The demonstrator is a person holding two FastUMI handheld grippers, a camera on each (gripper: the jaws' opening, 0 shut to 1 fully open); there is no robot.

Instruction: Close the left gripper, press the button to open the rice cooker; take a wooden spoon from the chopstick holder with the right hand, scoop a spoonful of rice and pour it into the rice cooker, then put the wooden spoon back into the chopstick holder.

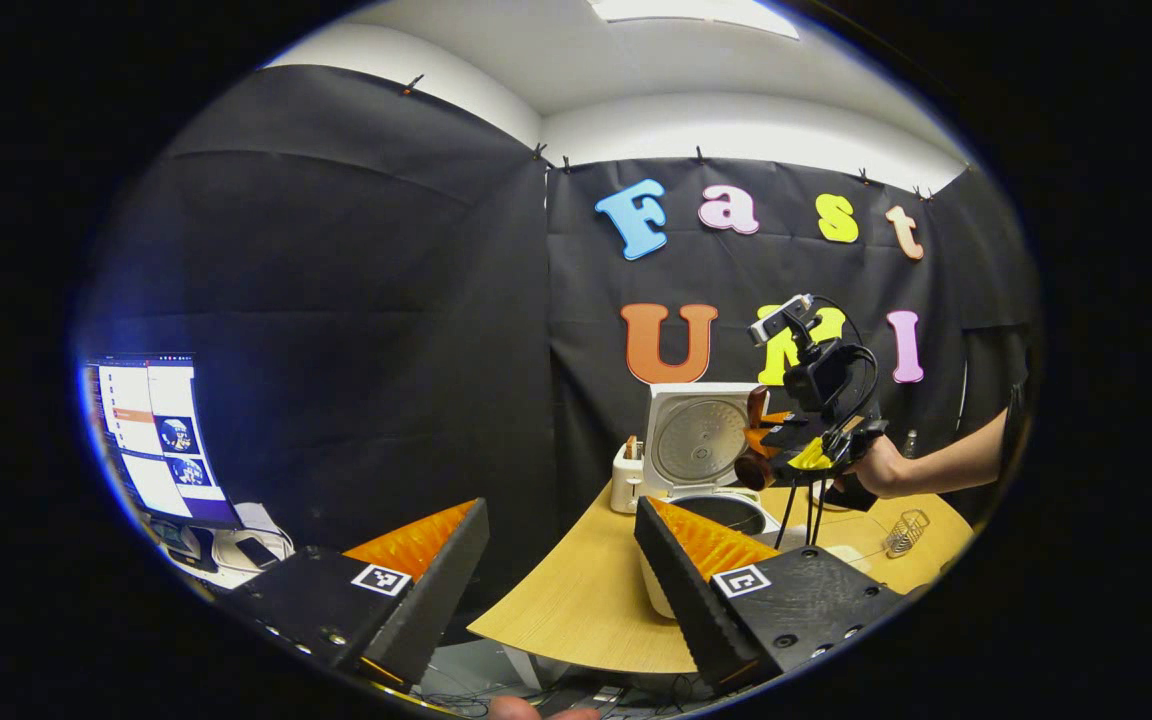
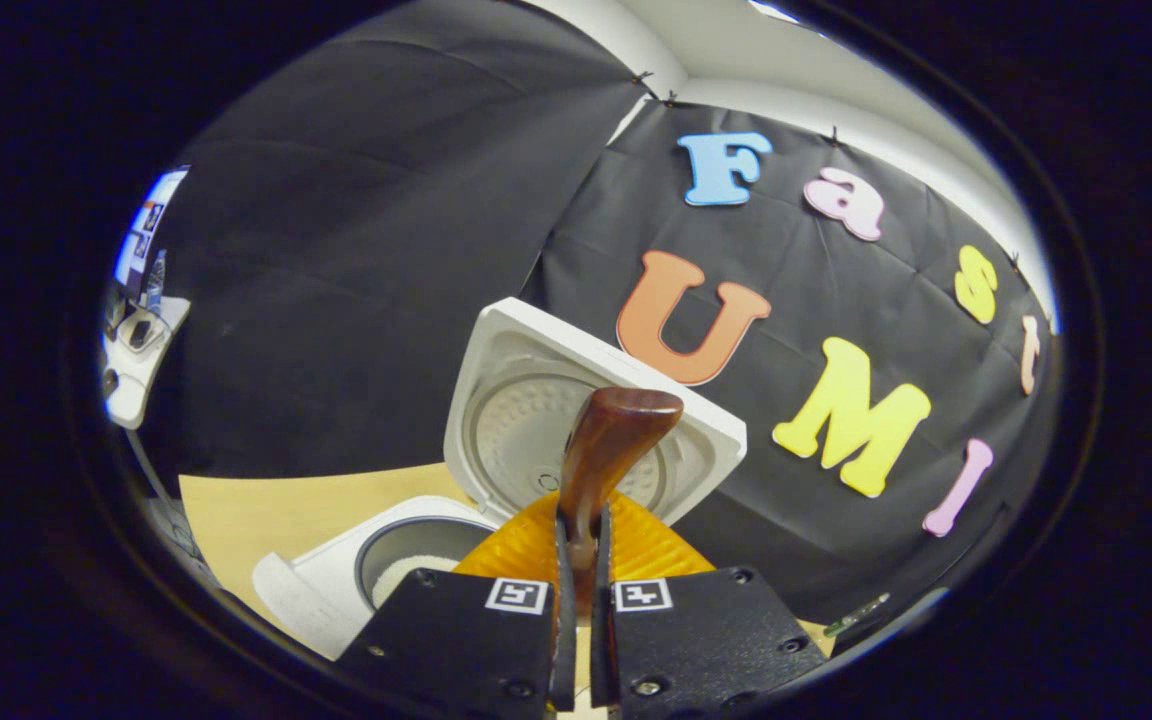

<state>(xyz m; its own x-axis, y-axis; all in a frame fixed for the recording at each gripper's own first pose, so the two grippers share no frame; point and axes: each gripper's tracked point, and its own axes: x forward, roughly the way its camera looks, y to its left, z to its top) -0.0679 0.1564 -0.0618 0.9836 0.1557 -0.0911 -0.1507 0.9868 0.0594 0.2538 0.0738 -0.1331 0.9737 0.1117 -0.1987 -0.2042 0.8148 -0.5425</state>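
The white rice cooker [image 1: 681, 500] stands at the table's far left with its lid [image 1: 696, 440] up. In the right gripper view the lid [image 2: 521, 400] rises behind the inner pot [image 2: 406, 560], which has white rice in it. My right gripper [image 2: 581, 535] is shut on the handle of the wooden spoon [image 2: 611, 440], whose head points at the lid. In the left gripper view a hand holds that right gripper [image 1: 771, 445] with the spoon [image 1: 751, 468] above the pot. My left gripper [image 1: 561, 530] is open and bare, low at the table's near edge.
A small white holder [image 1: 626, 478] with brown tips sticking out stands left of the cooker. A wire rack [image 1: 906, 530] sits on the wooden table [image 1: 576, 590] at the right. A monitor [image 1: 151, 430] and cables are off to the left.
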